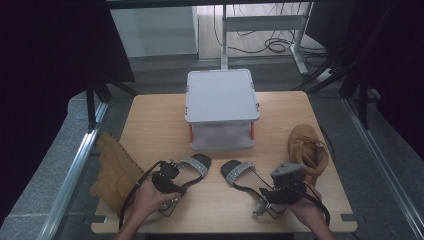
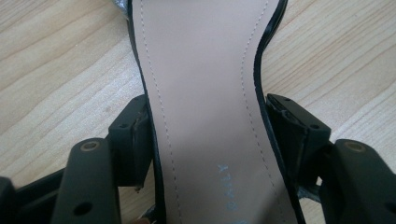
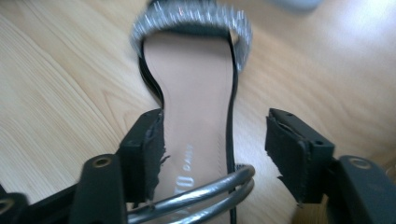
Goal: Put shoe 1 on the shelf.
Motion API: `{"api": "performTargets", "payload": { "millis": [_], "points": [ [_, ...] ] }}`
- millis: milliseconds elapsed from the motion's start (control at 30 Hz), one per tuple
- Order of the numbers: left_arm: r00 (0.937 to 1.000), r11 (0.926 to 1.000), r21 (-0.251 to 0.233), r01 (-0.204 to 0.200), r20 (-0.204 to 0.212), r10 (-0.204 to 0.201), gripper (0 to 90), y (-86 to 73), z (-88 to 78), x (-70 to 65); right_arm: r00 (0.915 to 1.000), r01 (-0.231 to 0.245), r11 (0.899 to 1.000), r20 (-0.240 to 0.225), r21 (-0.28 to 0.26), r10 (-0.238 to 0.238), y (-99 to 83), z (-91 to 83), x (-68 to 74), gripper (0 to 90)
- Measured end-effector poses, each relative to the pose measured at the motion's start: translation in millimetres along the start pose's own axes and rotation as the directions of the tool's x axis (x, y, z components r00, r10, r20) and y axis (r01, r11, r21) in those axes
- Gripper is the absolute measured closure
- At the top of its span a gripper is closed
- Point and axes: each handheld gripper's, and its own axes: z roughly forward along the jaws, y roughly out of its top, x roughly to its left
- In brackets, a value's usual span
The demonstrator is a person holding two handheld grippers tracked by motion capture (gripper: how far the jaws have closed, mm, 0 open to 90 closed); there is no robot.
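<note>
Grey rack is blocking table centre-back. Bare wood is lying open left & right of rack. In front of rack, two sandals are crowding the way; tan boots are flanking, front-left & front-right of rack.

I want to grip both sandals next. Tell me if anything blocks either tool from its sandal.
Nothing visible does. The left tool already straddles the left sandal, one pad against its edge. The right tool stands open around the right sandal, a gap at one pad; only that sandal's own silver strap crosses between.
</note>
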Motion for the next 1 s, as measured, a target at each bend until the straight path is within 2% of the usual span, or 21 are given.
{"api": "performTargets", "payload": {
  "millis": [67, 200, 267, 367, 500, 567, 767, 1000],
  "points": [
    [1.0, 1.0, -0.003, 0.007, -0.001, -0.007, 37.1, -0.3, 0.0, 0.1, 1.0, 0.004, 0.998, 0.003, 0.06, -0.005, 4.2, 6.1, 0.3, 32.8],
    [0.9992, 0.9991, -0.02, 0.038, 0.011, -0.038, 38.1, -1.8, -0.1, 2.1, 0.9994, 0.01, 0.993, 0.031, 0.114, -0.014, 15.3, 10.9, 6.4, 29.5],
    [0.9987, 0.9984, -0.025, 0.05, 0.006, -0.05, 39.0, -2.1, 0.0, 1.9, 0.9995, 0.007, 0.99, 0.029, 0.141, -0.011, 21.0, 16.2, 7.7, 28.5],
    [0.9982, 0.9975, -0.039, 0.059, -0.011, -0.059, 39.6, -3.5, 0.1, -0.7, 0.9996, -0.013, 0.983, -0.02, 0.183, 0.017, 26.4, 28.0, 5.7, 28.3],
    [0.9977, 0.9966, -0.046, 0.068, -0.004, -0.068, 40.0, -4.2, 0.3, 0.3, 0.997, 0.005, 0.961, -0.075, 0.275, 0.016, 25.5, 44.6, 6.0, 32.4],
    [0.9975, 0.9964, -0.047, 0.071, -0.002, -0.071, 40.1, -4.2, 0.3, 0.6, 0.997, 0.003, 0.956, -0.074, 0.294, 0.02, 25.9, 47.1, 4.6, 36.9],
    [0.9961, 0.9931, -0.077, 0.089, 0.005, -0.089, 40.7, -7.7, 0.4, 1.4, 0.9945, -0.015, 0.944, -0.093, 0.329, 0.049, 27.4, 50.2, 2.2, 38.2],
    [0.9961, 0.9917, -0.094, 0.087, 0.001, -0.088, 41.4, -7.3, 0.9, 1.6, 0.996, -0.022, 0.929, -0.072, 0.37, 0.053, 31.0, 54.8, 4.2, 38.9]
  ]
}}
